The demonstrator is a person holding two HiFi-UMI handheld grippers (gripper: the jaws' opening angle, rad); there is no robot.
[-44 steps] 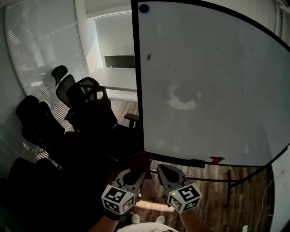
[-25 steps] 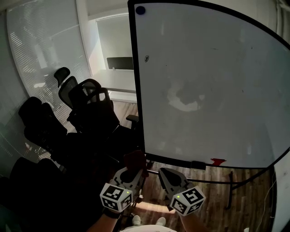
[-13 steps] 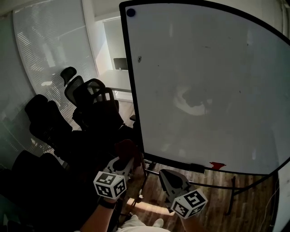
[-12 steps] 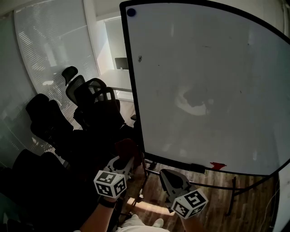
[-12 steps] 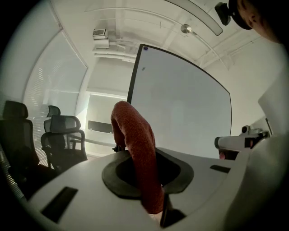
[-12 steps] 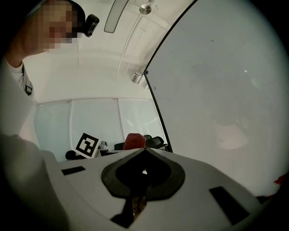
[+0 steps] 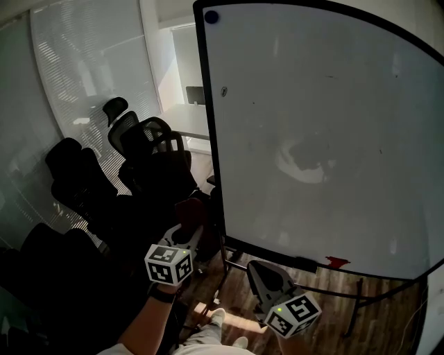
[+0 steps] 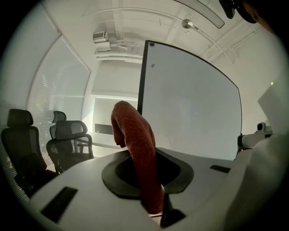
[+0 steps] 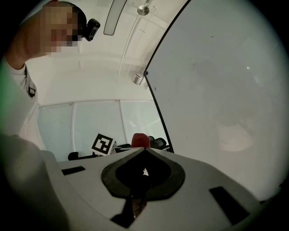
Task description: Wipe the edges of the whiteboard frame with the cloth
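Note:
The whiteboard [image 7: 326, 132] stands upright on the right, its black frame's left edge [image 7: 214, 166] running down to the lower left corner. A dark red cloth [image 7: 191, 211] is pinched in my left gripper [image 7: 187, 232], which sits just left of that lower corner, apart from the frame. In the left gripper view the cloth [image 8: 135, 149] sticks up from the shut left gripper [image 8: 137, 180], with the frame edge [image 8: 141, 81] behind it. My right gripper [image 7: 259, 267] is below the board's bottom edge; in its own view the right gripper [image 9: 143, 152] is shut on nothing.
Several black office chairs [image 7: 139, 163] crowd the left, close to the board's stand [image 7: 229, 260]. A black eraser [image 7: 305, 263] and a red item [image 7: 338, 262] lie on the bottom ledge. A blue magnet [image 7: 211, 17] sits at the top left corner. Wooden floor [image 7: 374, 326] lies below.
My left gripper has moved left and slightly up with the cloth, toward the board's lower left corner. The right gripper has dropped lower. The head view has shifted.

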